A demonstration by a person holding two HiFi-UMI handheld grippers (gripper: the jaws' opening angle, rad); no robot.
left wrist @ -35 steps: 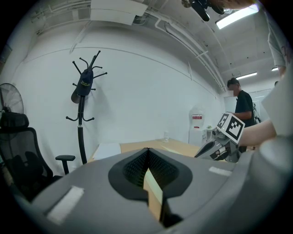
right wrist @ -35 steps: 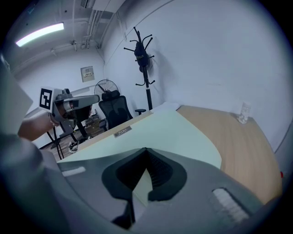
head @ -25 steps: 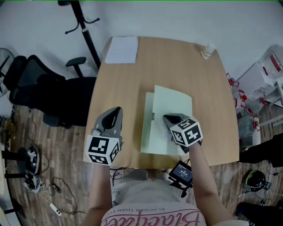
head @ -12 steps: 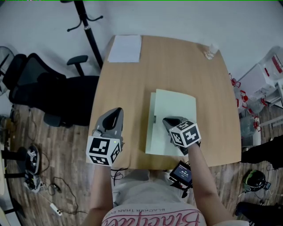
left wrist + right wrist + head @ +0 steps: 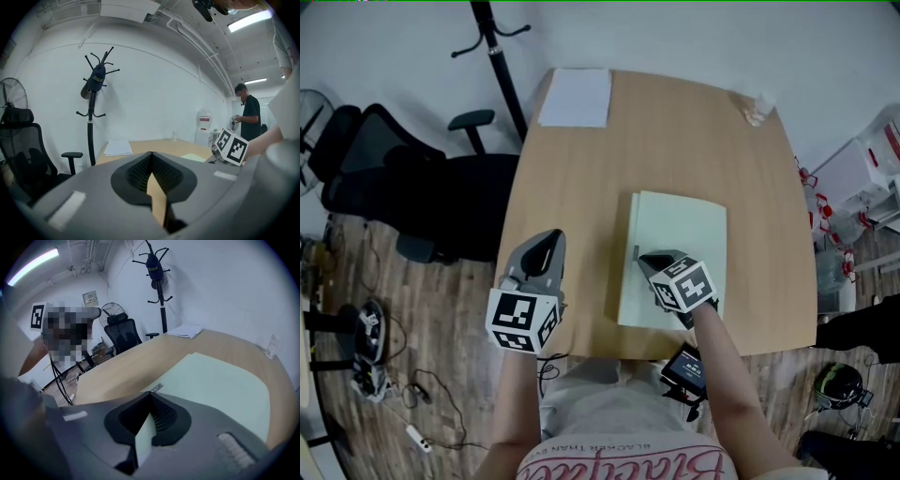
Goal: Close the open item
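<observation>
1. Right claw (image 5: 645,261) is clenched, its jaws together with nothing caught between them. Only the pale green of the folder (image 5: 680,246) shows through the gap behind the tips. In the head view it sits at centre-right, its tips on the cover near the folder's left edge.
2. Just ahead of those tips, a small metal clip (image 5: 158,387) sits on that left edge.
3. Around the claw the folder lies flat on the table (image 5: 581,178), lower right of centre in the head view. Its cover is down, and only a narrow strip of the under-layer shows along the left side.
4. Left claw (image 5: 548,239) is also clenched and empty. It hangs over bare table at lower left, well apart from the folder.
5. Papers (image 5: 575,97) lie at the table's upper-left corner, untouched.
6. Judgement: the closing looks all but done. What seems left is a press to settle the cover square, then lifting the right claw clear.
</observation>
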